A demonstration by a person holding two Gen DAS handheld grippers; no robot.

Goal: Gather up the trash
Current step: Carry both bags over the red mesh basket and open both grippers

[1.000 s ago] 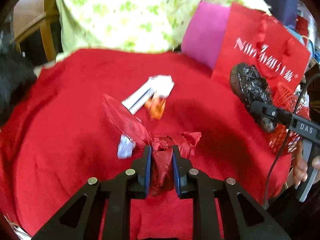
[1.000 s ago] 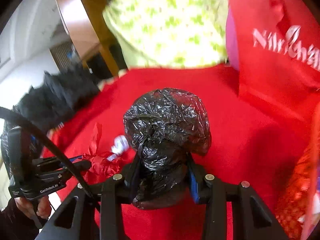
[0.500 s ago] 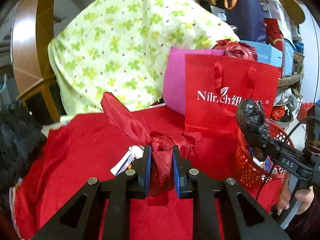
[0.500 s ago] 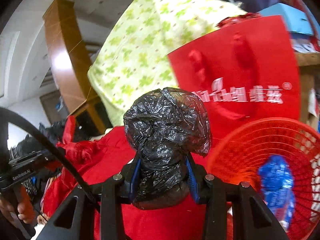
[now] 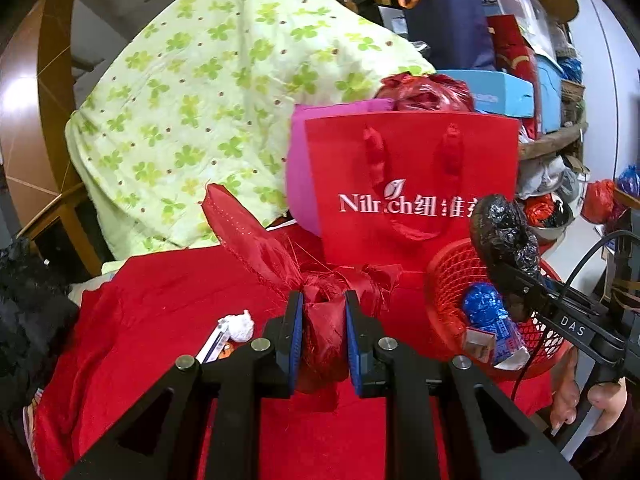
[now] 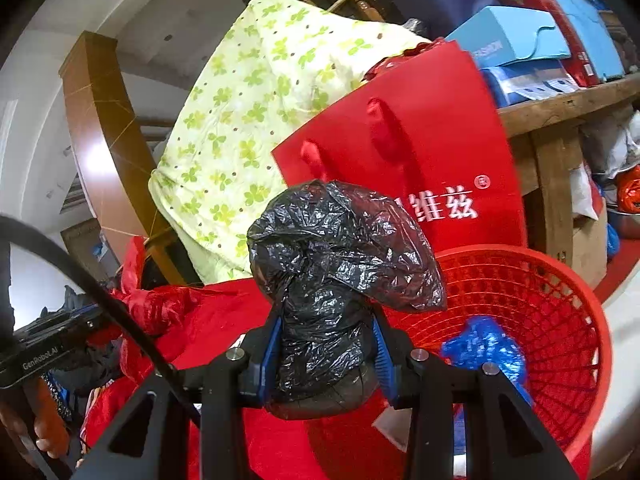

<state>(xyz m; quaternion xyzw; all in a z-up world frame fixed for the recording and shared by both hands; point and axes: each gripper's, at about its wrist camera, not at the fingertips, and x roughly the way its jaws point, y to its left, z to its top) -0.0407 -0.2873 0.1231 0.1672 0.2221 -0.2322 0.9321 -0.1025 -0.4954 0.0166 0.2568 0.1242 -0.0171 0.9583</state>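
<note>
One crumpled red ribbon (image 5: 320,320) is clamped between the fingers of the left gripper (image 5: 320,334), held above the red-draped worktop (image 5: 160,320). One wadded black plastic bag (image 6: 332,280) is clamped in the right gripper (image 6: 326,354), beside the one red basket (image 6: 560,300). One blue wrapper (image 6: 484,344) lies in that basket. One white paper wad (image 5: 240,324) is seen on the worktop.
</note>
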